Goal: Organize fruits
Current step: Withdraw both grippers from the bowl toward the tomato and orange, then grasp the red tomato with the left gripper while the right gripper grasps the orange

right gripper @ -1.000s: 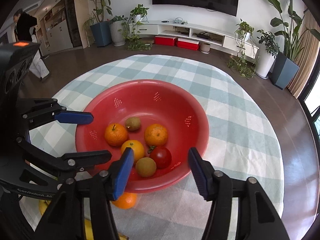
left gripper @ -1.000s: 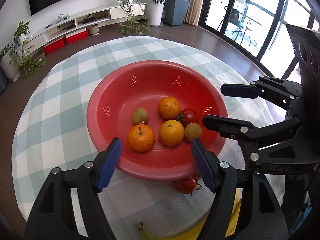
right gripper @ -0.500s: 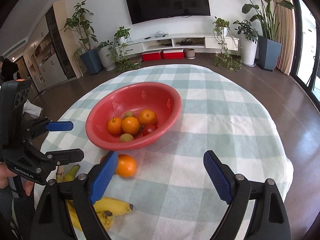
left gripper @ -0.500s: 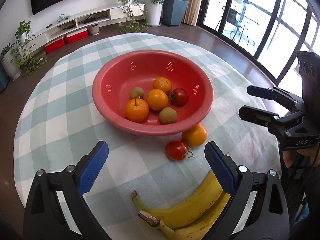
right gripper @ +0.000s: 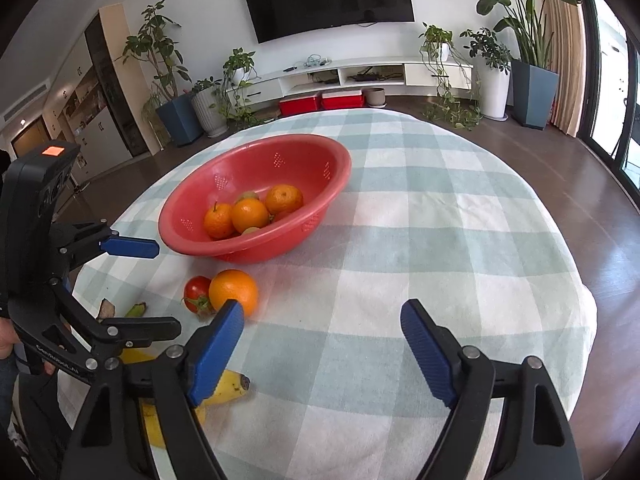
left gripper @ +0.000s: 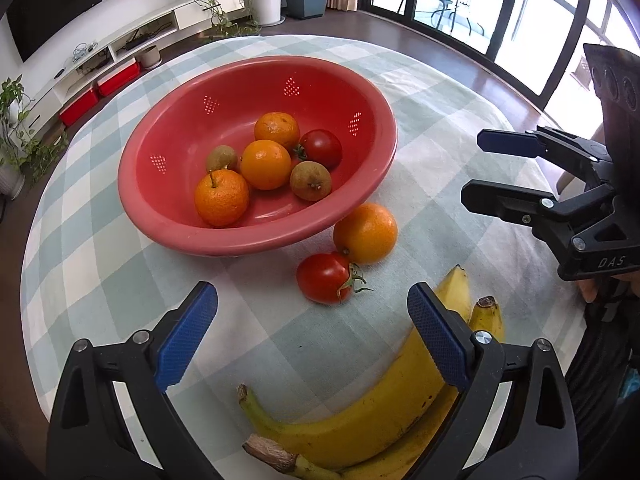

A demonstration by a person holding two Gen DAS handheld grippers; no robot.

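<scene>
A red bowl (left gripper: pixel 160 216) (right gripper: pixel 256 252) on the checked tablecloth holds three oranges, a tomato and two brownish-green fruits. In front of it a loose orange (left gripper: pixel 365 233) (right gripper: pixel 233 291) touches a loose tomato (left gripper: pixel 323 278) (right gripper: pixel 197 289). Two bananas (left gripper: pixel 372 412) (right gripper: pixel 224 390) lie nearest me. My left gripper (left gripper: pixel 310 288) (right gripper: pixel 164 288) hovers open, tilted down over the tomato, with the bananas just below its right finger. My right gripper (right gripper: pixel 322 308) (left gripper: pixel 478 168) is open to the right of the loose fruit, over bare cloth. Its jaws are closing with nothing between them.
The round table's edge (right gripper: pixel 576 280) drops off on the right to a dark wood floor. Potted plants (right gripper: pixel 532 92), a low TV shelf (right gripper: pixel 360 76) and glass doors (left gripper: pixel 500 8) stand around the room. A hand (right gripper: pixel 6 346) holds the left gripper's grip.
Both grippers have drawn back from over the bowl and their jaws have spread wider. The loose orange, tomato and bananas have come into full view. The left gripper has sunk toward the tomato.
</scene>
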